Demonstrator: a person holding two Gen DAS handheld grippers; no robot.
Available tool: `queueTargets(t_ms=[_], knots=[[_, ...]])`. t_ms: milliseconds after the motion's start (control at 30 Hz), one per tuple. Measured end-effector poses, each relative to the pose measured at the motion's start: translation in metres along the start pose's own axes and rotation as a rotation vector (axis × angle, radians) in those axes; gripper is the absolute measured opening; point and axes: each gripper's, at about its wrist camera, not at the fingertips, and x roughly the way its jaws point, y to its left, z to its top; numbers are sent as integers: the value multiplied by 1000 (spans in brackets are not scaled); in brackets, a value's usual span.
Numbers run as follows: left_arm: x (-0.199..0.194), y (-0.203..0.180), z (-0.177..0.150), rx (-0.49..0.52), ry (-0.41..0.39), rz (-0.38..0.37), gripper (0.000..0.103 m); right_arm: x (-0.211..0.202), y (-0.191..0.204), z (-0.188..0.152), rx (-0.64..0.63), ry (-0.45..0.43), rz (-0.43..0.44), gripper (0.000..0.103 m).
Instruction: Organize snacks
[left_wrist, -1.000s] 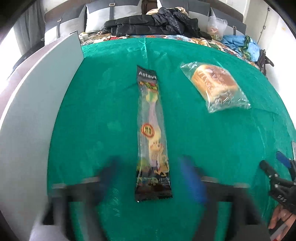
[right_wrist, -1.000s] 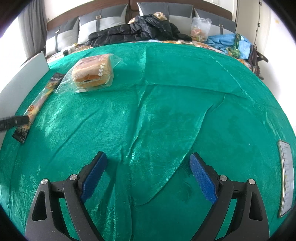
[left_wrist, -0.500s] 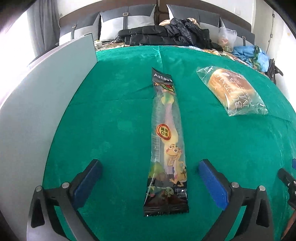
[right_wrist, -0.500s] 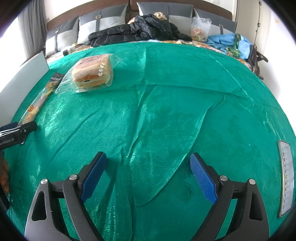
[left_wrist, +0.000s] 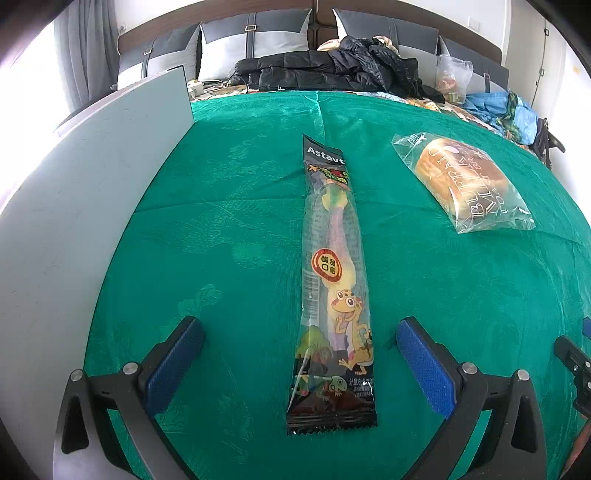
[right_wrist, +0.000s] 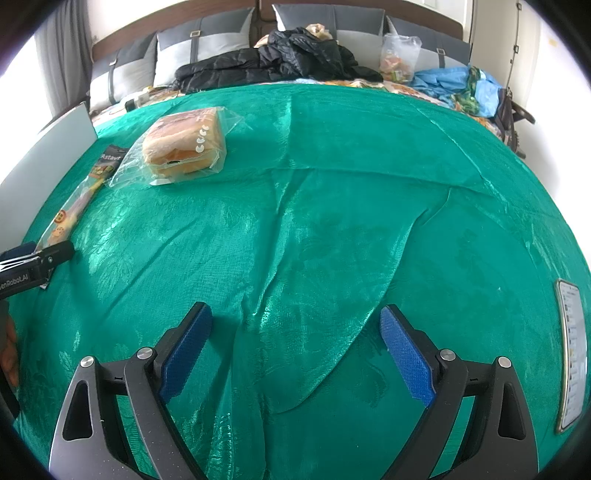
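Pointing steeply down, left tongs spread wide astride candy packet; right tongs open, empty

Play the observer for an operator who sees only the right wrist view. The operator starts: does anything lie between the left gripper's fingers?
Observer: Yes. The long candy packet lies lengthwise between the left gripper's open fingers, and neither touches it.
Operator: The gripper hides the packet's near end from me. Where is it?
Observer: Its black near end reaches back past the fingertips and lies flat on the green cloth.
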Motion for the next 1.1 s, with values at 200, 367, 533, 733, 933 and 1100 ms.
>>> queueTargets(t_ms=[200, 367, 533, 733, 933, 1100], knots=[[-1, 0, -1, 0, 0, 0, 103, 0, 1, 0, 0, 0, 0, 94], [-1, 0, -1, 0, 0, 0, 103, 0, 0, 0, 0, 0, 0, 94], [-1, 0, -1, 0, 0, 0, 103, 0, 1, 0, 0, 0, 0, 94], [-2, 0, -2, 0, -1, 0, 103, -4, 8, 25, -28, -9, 52, 93], [-2, -1, -2, 0, -1, 0, 103, -8, 54, 107, -82, -112, 162, 93], [-2, 0, -2, 0, -1, 0, 103, 49, 95, 156, -130, 5, 115, 93]])
